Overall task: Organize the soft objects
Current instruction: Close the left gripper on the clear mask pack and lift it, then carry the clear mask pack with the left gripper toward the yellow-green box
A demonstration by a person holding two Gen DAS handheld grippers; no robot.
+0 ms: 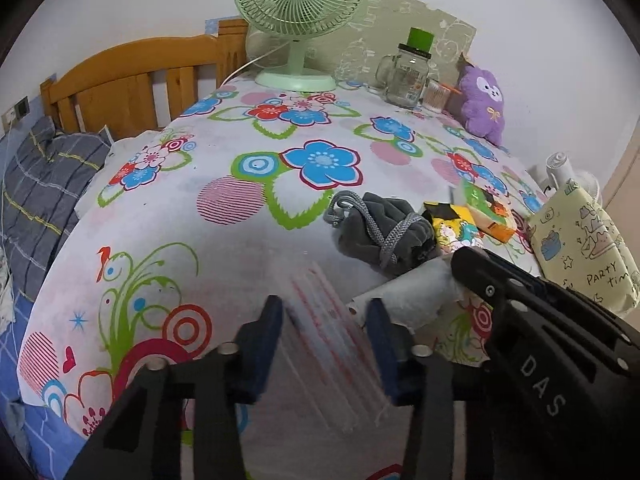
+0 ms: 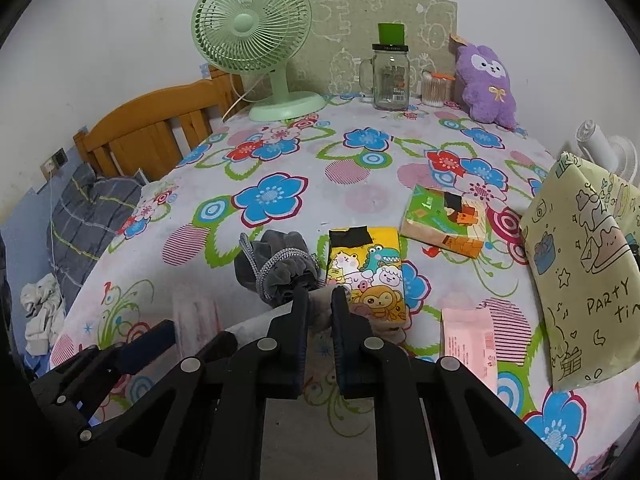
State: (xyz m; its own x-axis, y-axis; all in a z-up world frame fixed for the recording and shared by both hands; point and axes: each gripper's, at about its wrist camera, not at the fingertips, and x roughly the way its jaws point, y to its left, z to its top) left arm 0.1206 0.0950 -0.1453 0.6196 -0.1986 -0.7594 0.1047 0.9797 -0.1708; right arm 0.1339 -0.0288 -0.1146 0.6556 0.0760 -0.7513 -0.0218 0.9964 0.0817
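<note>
A white cloth bag (image 1: pixel 404 294) lies on the flowered table near the front. My right gripper (image 2: pixel 320 298) is shut on its edge (image 2: pixel 256 326); the gripper also shows in the left wrist view (image 1: pixel 472 268). My left gripper (image 1: pixel 326 312) is open and empty, its right finger beside the white bag's near end. A grey drawstring pouch (image 1: pixel 380 232) (image 2: pixel 280 266) lies just beyond. A yellow cartoon tissue pack (image 2: pixel 366 272), a green and orange tissue pack (image 2: pixel 444 220) and a pink pack (image 2: pixel 472 344) lie to the right. A purple plush toy (image 2: pixel 486 84) stands at the back right.
A green desk fan (image 2: pixel 256 36), a glass mug jar (image 2: pixel 390 76) and a cotton swab jar (image 2: pixel 434 88) stand at the back. A pale yellow "Party time" bag (image 2: pixel 580 288) leans at the right edge. A wooden bed frame (image 1: pixel 132 80) is on the left.
</note>
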